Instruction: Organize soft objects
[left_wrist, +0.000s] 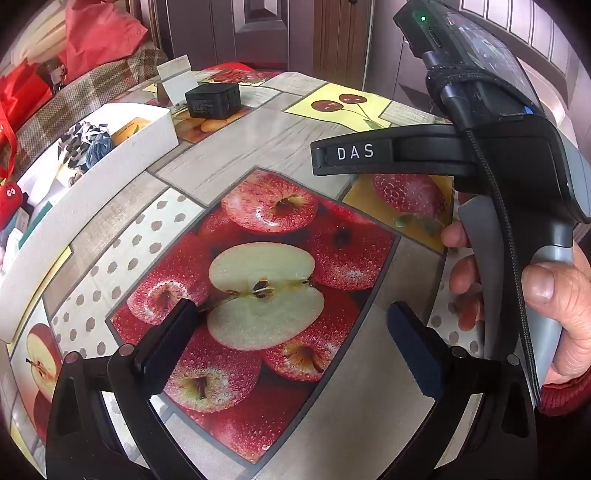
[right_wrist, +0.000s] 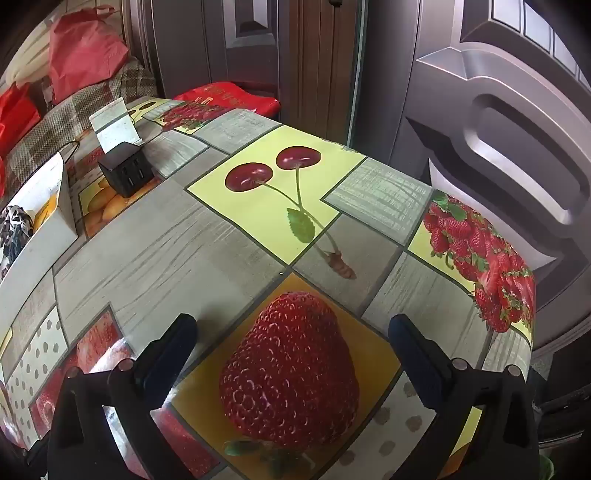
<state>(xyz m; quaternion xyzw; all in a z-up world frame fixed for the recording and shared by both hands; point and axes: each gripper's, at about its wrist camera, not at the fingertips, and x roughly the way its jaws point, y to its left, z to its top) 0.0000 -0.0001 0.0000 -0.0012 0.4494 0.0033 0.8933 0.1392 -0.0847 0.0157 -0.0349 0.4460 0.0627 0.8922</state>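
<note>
My left gripper (left_wrist: 291, 321) is open and empty, low over the fruit-print tablecloth (left_wrist: 258, 155). My right gripper (right_wrist: 291, 336) is open and empty over a printed strawberry; its body (left_wrist: 498, 147) shows at the right of the left wrist view, held by a hand. A long white box (left_wrist: 110, 173) stands at the left and holds soft things: a black-and-white cloth (left_wrist: 79, 142), a blue-grey soft ball (left_wrist: 99, 147) and an orange item (left_wrist: 131, 129). A red plush with eyes (left_wrist: 9, 203) sits at the far left edge. The box (right_wrist: 48, 221) also shows at the left of the right wrist view.
A black charger block (left_wrist: 213, 100) and a white card (left_wrist: 177, 83) stand at the table's far side. A checked sofa with red bags (left_wrist: 99, 40) is behind the table. Doors (right_wrist: 498, 110) stand beyond the table's right edge. A red bag (right_wrist: 229, 96) lies behind the table.
</note>
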